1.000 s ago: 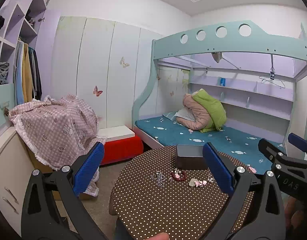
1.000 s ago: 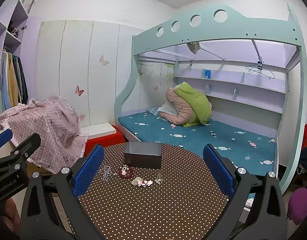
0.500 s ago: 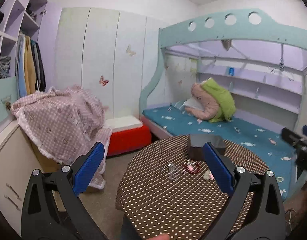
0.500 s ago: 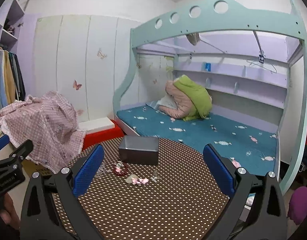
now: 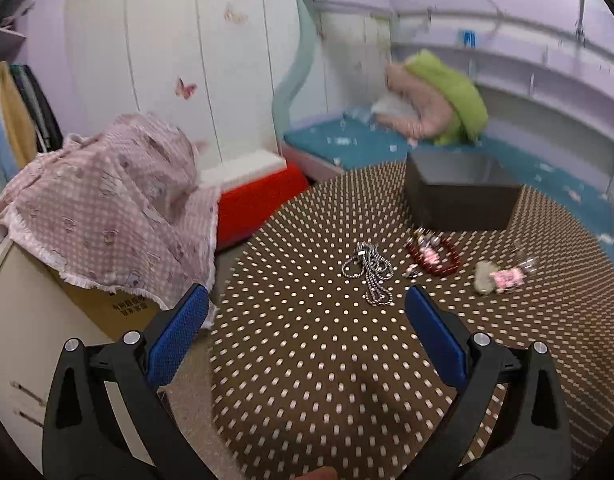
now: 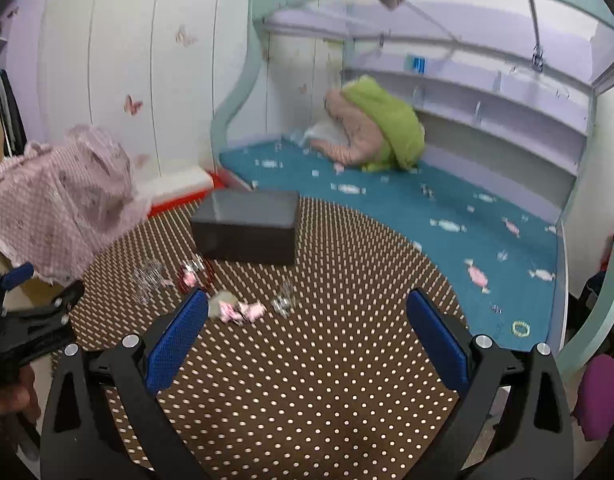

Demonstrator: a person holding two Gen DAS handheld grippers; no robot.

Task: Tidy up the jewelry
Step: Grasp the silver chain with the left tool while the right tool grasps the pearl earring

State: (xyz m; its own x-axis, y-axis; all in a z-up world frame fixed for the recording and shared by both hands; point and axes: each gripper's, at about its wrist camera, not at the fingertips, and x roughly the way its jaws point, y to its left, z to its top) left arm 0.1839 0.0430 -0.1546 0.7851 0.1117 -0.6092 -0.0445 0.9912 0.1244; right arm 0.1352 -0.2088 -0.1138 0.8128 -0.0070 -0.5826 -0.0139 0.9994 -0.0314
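A dark open box (image 5: 461, 190) stands at the back of a round brown dotted table (image 5: 307, 380); it also shows in the right wrist view (image 6: 247, 226). In front of it lie a silver bead chain (image 5: 369, 268), a dark red bead bracelet (image 5: 433, 252), a pale stone with pink pieces (image 5: 497, 276) and a small clear sparkly piece (image 6: 285, 300). My left gripper (image 5: 303, 332) is open and empty above the table's near left part, short of the chain. My right gripper (image 6: 307, 332) is open and empty, near the pink pieces (image 6: 241, 310).
A bunk bed with a teal mattress (image 6: 427, 208) stands behind the table. A pink checked cloth covers furniture (image 5: 107, 208) on the left. A red and white box (image 5: 259, 192) sits on the floor between them. The left gripper shows at the far left of the right wrist view (image 6: 27, 320).
Both grippers have dropped and moved forward toward the table; the jewelry and box look larger and closer. Both stay open and empty.
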